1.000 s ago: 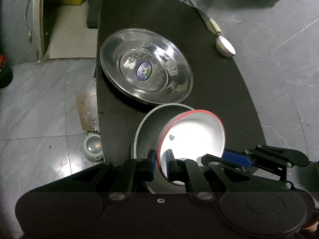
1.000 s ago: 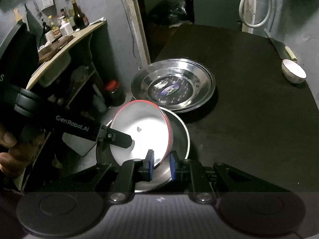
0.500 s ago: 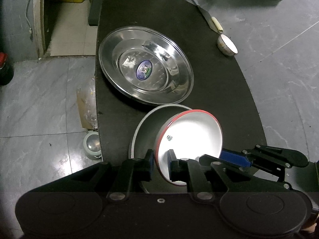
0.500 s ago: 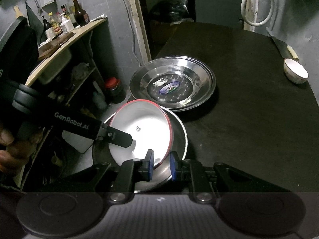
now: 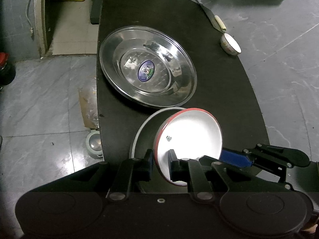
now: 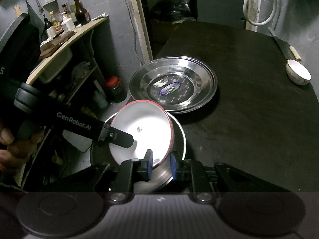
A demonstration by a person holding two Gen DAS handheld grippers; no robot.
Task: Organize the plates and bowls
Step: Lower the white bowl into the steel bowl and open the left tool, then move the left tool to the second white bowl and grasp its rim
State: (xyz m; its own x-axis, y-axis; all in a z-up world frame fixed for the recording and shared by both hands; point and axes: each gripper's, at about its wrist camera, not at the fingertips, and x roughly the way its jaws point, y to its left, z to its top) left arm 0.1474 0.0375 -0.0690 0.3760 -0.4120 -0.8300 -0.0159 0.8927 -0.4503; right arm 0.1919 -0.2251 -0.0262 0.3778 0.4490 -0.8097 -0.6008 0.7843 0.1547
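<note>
**Left tool** [image 5: 160,159]: I hold it pointing steeply down at the near end of the black desk [image 5: 219,91]. Its jaws stand only slightly apart and straddle the near rim of the red-rimmed white enamel bowl [image 5: 191,135], one pad outside the wall and one inside. A thin gap shows on both sides, so the pads are not pressing on the rim.

**Right tool** [image 6: 161,160]: It also points steeply down, and its jaws are opening. They straddle the rim on the opposite side of the same bowl. The gap is narrow, and the outer blue pad sits just clear of the red edge. In the right wrist view, one finger of the left tool reaches across into the bowl's white interior, with my hand [image 6: 10,147] behind it at the frame edge.

**Bowl position**: It sits inside a shallow grey metal plate [image 5: 143,127], off-centre and tilted. The plate's rim shows as a crescent on the bowl's left and far sides.

**Other items on the desk**: A stack of large stainless steel plates [image 5: 147,69] lies just beyond the grey plate, and the top one has an oval sticker at its centre. A small white bowl [image 5: 231,44] stands well apart near the right edge. A cleaver [image 5: 211,18] with a pale handle lies just beyond it.
</note>
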